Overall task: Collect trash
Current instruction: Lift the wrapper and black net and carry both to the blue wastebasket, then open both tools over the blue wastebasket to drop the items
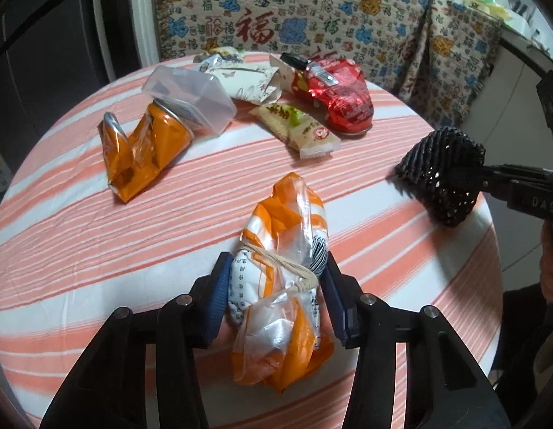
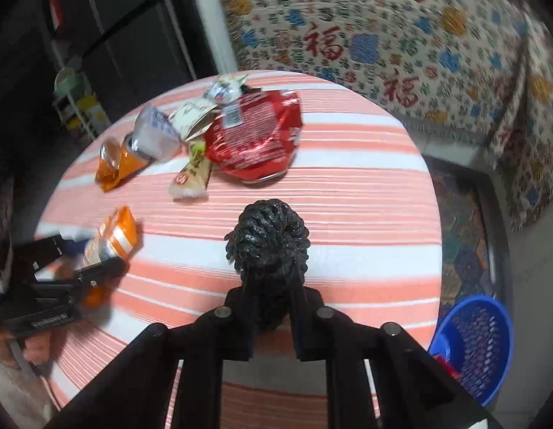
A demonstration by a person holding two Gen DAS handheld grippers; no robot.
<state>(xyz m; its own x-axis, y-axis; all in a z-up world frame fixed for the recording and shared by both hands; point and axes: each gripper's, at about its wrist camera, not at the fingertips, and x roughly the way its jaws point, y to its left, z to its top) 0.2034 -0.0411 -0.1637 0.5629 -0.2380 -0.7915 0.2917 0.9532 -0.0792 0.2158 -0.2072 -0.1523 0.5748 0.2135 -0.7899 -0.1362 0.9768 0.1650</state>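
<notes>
My left gripper (image 1: 274,282) is shut on an orange and white plastic bag (image 1: 287,250) tied with string, just above the striped round table (image 1: 98,236). It also shows in the right wrist view (image 2: 112,239). My right gripper (image 2: 271,286) is shut on a black foam fruit net (image 2: 269,239), held above the table's near edge; the net shows at the right of the left wrist view (image 1: 444,175). On the table lie a crushed orange can (image 1: 144,150), a clear plastic cup (image 1: 190,96), a red snack bag (image 1: 333,89) and a yellow-white wrapper (image 1: 298,128).
A blue mesh bin (image 2: 476,346) stands on the floor at the table's right. A white paper carton (image 1: 248,78) and small wrappers lie at the table's far edge. A patterned cloth (image 1: 294,10) covers furniture behind. A dark cabinet (image 2: 115,35) stands far left.
</notes>
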